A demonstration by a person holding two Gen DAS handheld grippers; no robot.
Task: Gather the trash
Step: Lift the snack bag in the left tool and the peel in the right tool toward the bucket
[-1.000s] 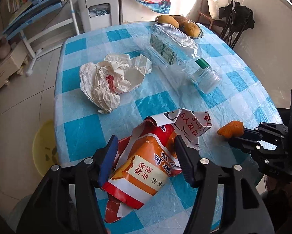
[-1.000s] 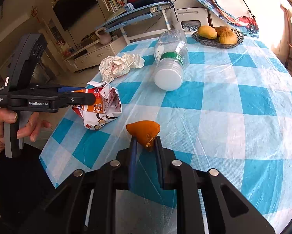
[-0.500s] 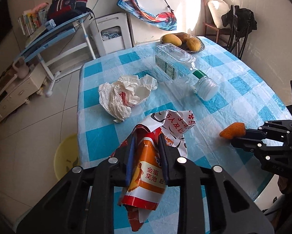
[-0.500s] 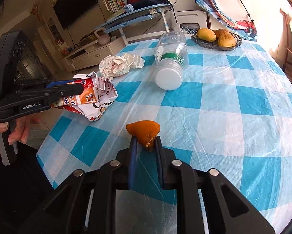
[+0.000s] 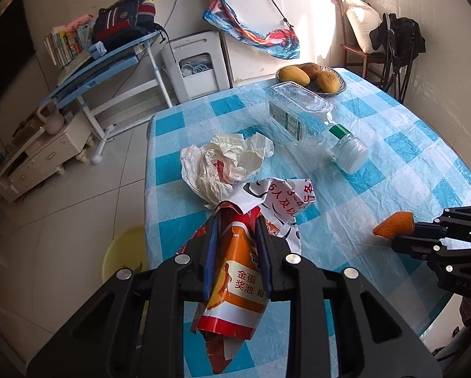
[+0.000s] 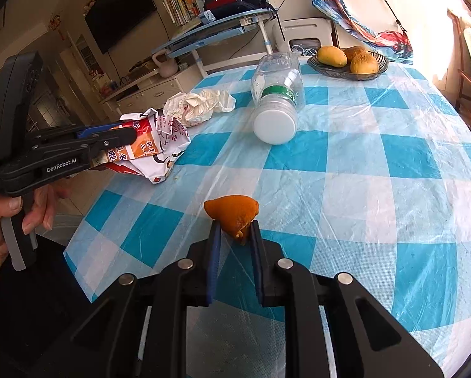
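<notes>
My left gripper (image 5: 237, 223) is shut on an orange and white snack wrapper (image 5: 235, 271) and holds it above the table's near left edge; the gripper (image 6: 125, 140) and the wrapper (image 6: 156, 151) also show in the right wrist view. My right gripper (image 6: 233, 226) is shut on an orange peel (image 6: 232, 212) held just above the blue checked tablecloth (image 6: 345, 163); the peel (image 5: 393, 225) also shows in the left wrist view. A crumpled white plastic bag (image 5: 226, 163) and an empty clear plastic bottle (image 5: 311, 123) lie on the table.
A bowl of fruit (image 5: 311, 77) stands at the table's far end. A yellow basin (image 5: 123, 255) sits on the floor left of the table. A blue desk (image 5: 109, 63), a white cabinet (image 5: 40, 154) and a chair (image 5: 393, 60) stand around it.
My left gripper has shut on the snack wrapper and lifted it off the table toward the left edge. My right gripper has stayed still with the peel.
</notes>
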